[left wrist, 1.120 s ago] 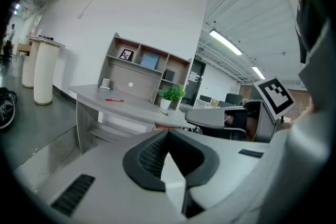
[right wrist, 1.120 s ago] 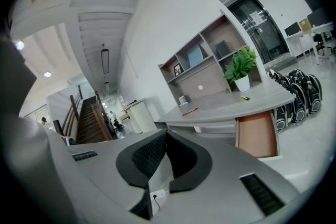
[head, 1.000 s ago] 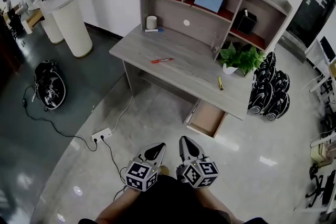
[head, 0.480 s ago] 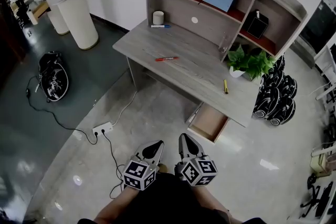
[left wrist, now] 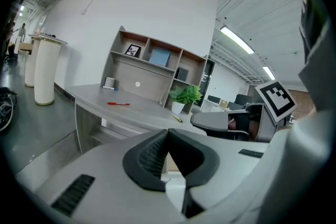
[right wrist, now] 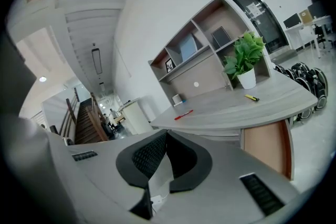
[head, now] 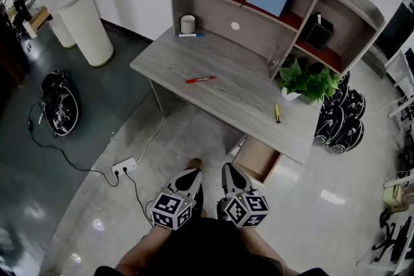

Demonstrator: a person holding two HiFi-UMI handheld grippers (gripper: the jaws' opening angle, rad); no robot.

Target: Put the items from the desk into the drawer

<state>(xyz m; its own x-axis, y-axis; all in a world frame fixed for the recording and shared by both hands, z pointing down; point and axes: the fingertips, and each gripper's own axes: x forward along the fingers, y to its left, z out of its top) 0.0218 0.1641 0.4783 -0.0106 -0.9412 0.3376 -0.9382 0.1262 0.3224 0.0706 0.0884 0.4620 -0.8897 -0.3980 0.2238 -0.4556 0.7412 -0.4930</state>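
Polished pale floor (head: 323,203) lay between the person and the grey wood-grain table (head: 239,90), which carried a shelved hutch and stood against a white wall. Both tools were held low and close to the body, well apart from the table.

Grippers:
- The left hand-held gripper (head: 190,178) had its jaws closed tip to tip, with nothing between them.
- The right hand-held gripper (head: 231,176) was the same, closed and empty.

Items noted on the table:
- A slim red pen (head: 200,79) lay near the middle of the top.
- A short yellow marker (head: 277,113) lay towards the front right, near the green potted plant in a white pot (head: 304,79).
- A blue-capped white pen (head: 190,35) lay at the back left, just beside a small white cylindrical cup (head: 187,24).

The light wooden drawer (head: 259,158) stood pulled open under the right end of the table. The part that showed looked empty. The rest was hidden beneath the tabletop.

Progress, as judged: nothing had gone into the drawer, so the task stood at its very start, in the approach. All the picks were left to do: red pen, yellow marker, blue-capped pen and perhaps the cup. I could not tell whether the plant counted. The next move would call for closing on the table and opening the jaws before any pick.
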